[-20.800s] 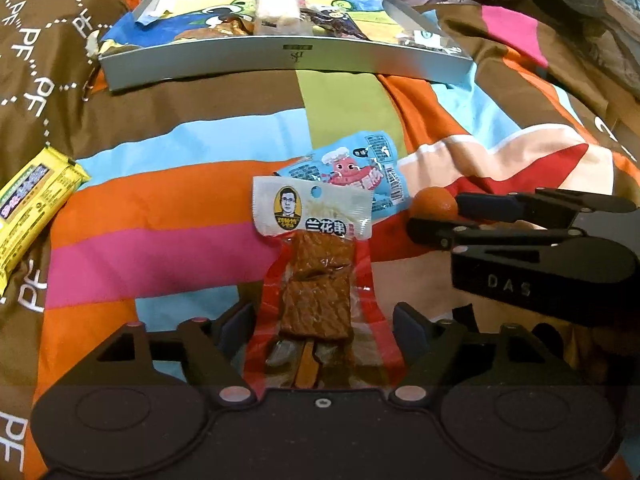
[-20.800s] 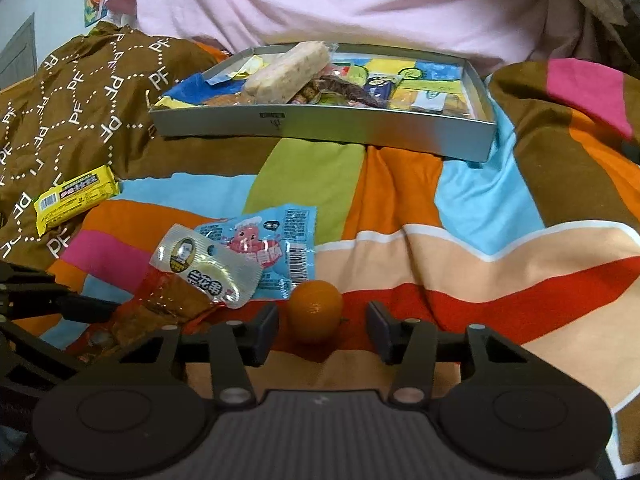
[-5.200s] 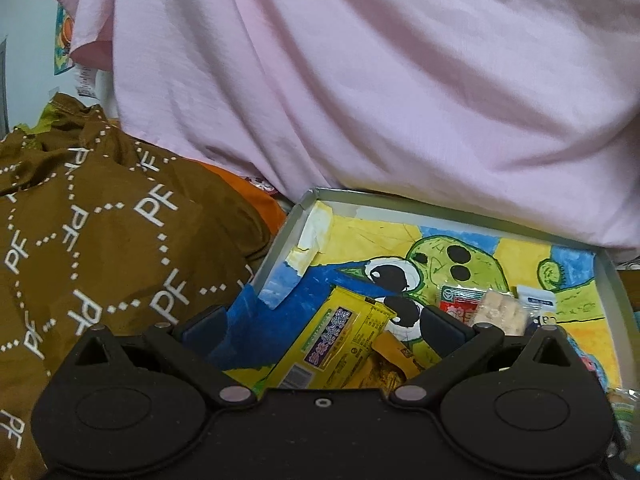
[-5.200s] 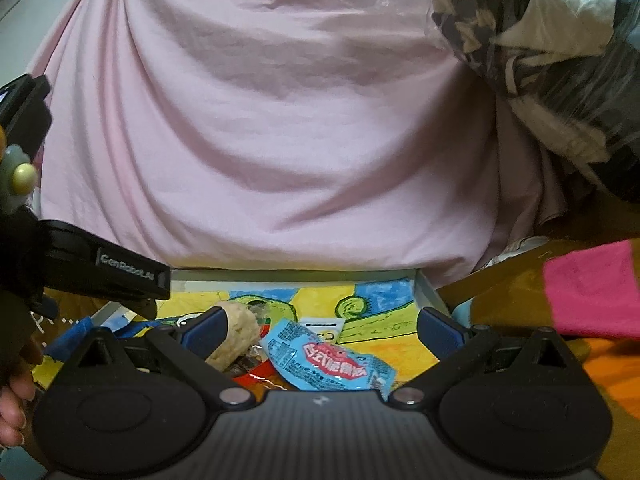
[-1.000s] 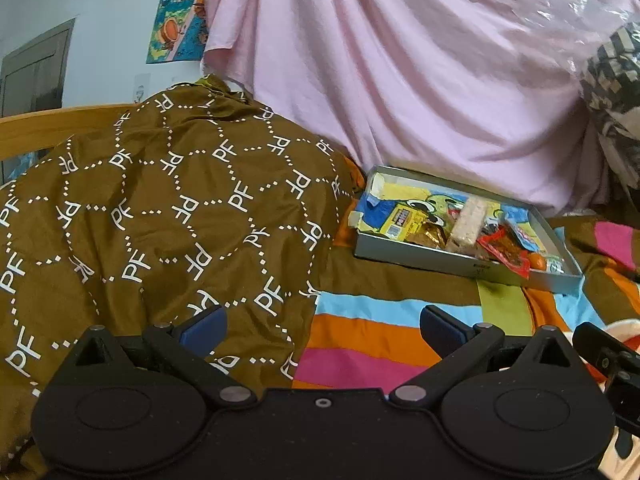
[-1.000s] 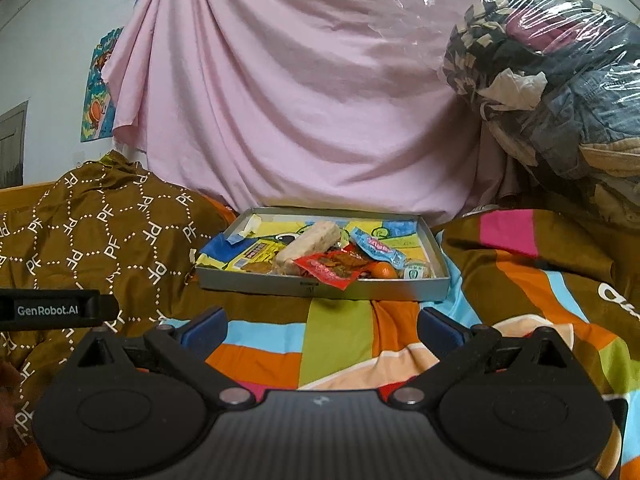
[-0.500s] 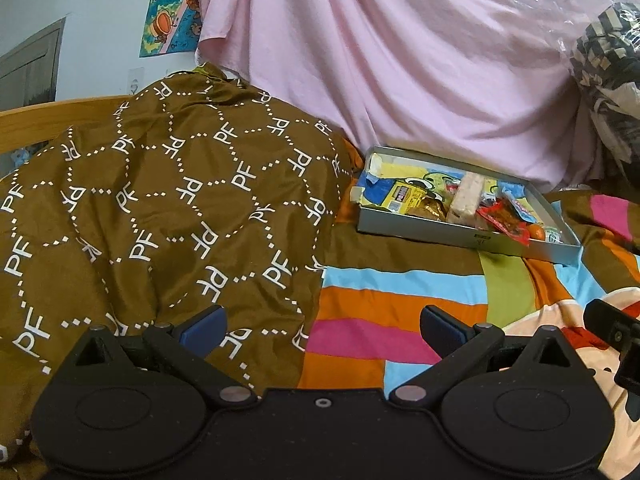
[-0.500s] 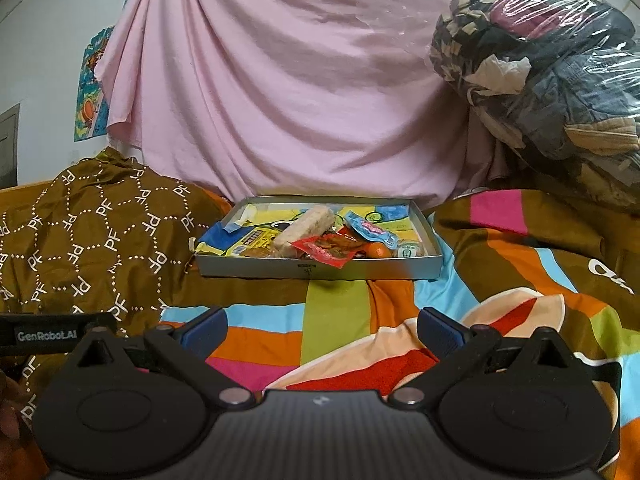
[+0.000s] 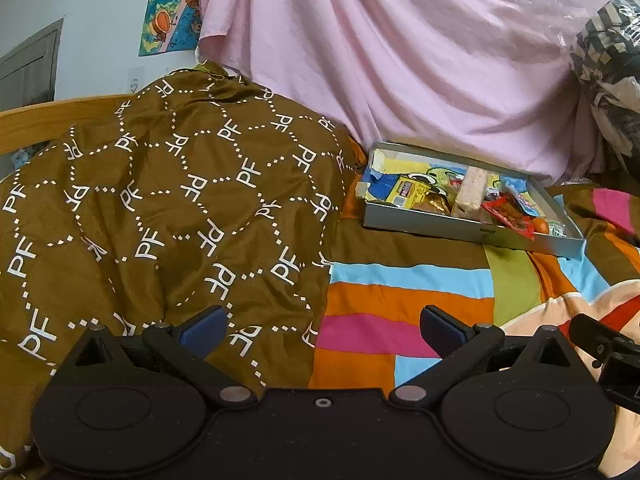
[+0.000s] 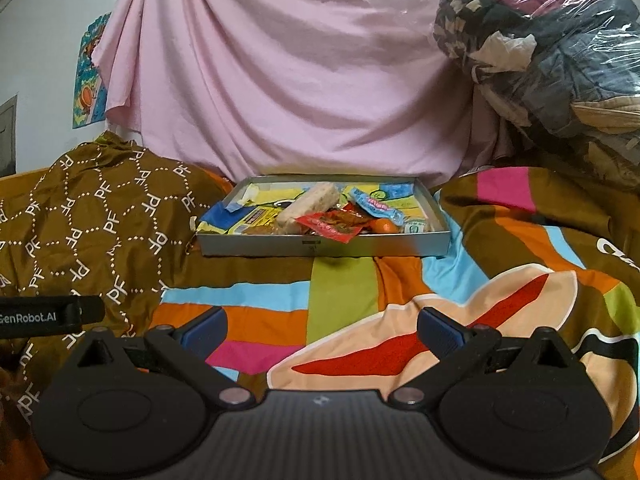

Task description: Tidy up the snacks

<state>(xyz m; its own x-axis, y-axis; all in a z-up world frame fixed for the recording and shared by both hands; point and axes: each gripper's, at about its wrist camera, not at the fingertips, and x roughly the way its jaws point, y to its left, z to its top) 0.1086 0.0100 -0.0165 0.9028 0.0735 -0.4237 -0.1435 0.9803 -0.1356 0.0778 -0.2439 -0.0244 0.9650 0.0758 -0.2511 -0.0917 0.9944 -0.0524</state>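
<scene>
Left hand-held gripper (image 9: 322,326): we see its blue-padded fingers (image 9: 202,326) spread wide with nothing between them, poised above the seam where a brown "PF"-patterned quilt (image 9: 160,208) meets the striped bedspread (image 9: 404,304). Right hand-held gripper (image 10: 320,328): likewise released and empty, held over the peach and red patch of the same bedspread; the left unit's black body, lettered "GenRobot.AI", enters its view at the left edge.

The working surface is a bed. We note that the bedspread carries blocks of orange, pink, sky blue, olive green and brown, and that it lies rumpled rather than flat. The brown quilt is heaped high on the left side, and a strip of wooden bed frame (image 9: 48,120) shows behind it.

The snacks lie together in a shallow grey tray (image 10: 320,247) with a cartoon-printed floor, resting on the bedspread well ahead of both grippers. In it we distinguish a yellow wrapped bar (image 10: 256,216), a pale rice-crisp bar (image 10: 310,202) lying diagonally, a red packet (image 10: 330,225) overhanging the front wall, a blue packet (image 10: 378,206) and a small orange (image 10: 383,225).

Behind the tray hangs a draped pink sheet (image 10: 288,80). A cartoon poster (image 9: 170,4) is fixed to the white wall at left. At right, bundled bedding wrapped in clear plastic (image 10: 552,52) is piled high. Between grippers and tray only folds of bedspread intervene.
</scene>
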